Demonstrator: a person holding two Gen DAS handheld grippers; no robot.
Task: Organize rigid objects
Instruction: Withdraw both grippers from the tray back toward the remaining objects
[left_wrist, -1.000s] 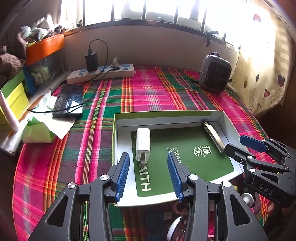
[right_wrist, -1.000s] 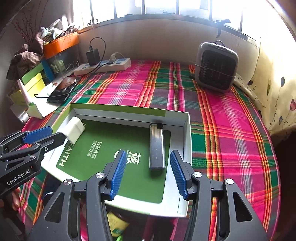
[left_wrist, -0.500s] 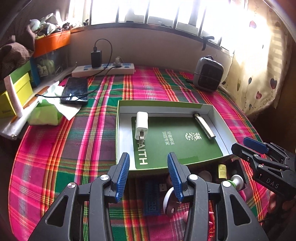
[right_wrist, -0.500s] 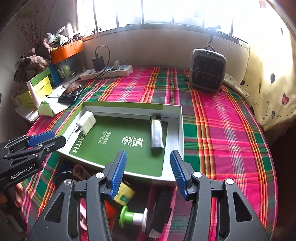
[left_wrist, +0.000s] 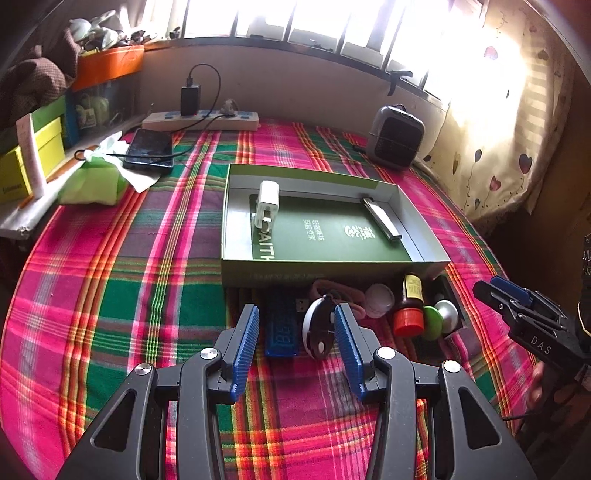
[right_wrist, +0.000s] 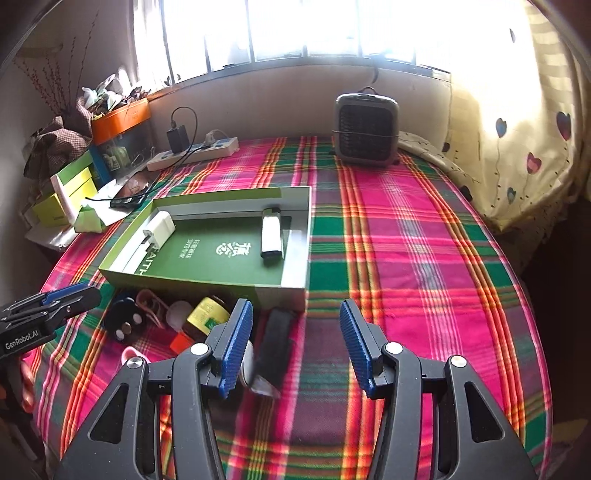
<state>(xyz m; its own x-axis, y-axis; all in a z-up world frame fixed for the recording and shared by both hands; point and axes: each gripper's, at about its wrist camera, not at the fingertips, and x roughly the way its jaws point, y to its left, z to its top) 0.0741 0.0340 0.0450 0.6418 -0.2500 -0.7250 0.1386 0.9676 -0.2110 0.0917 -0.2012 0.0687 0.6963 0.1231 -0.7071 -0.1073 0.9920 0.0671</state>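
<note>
Plaid cloth under a sunny window, small clutter on it. Left gripper (left_wrist: 293, 330) has its jaws apart with nothing clamped; the round black-and-white gadget (left_wrist: 318, 328) sits right between the tips, the blue USB meter (left_wrist: 281, 332) just left. Right gripper (right_wrist: 295, 332) is also parted and empty. Green box (left_wrist: 332, 271) just beyond holds a charger (left_wrist: 266, 203) and a lighter (left_wrist: 380, 218). I'd center on the gadget, drop straight down, squeeze across its narrow sides.

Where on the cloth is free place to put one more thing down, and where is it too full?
Free: the plaid cloth right of the green box, up to the small heater; also left of the box, before the tissue pack. Crowded: the strip before the box's near wall, with the brown bottle and other small items.
</note>
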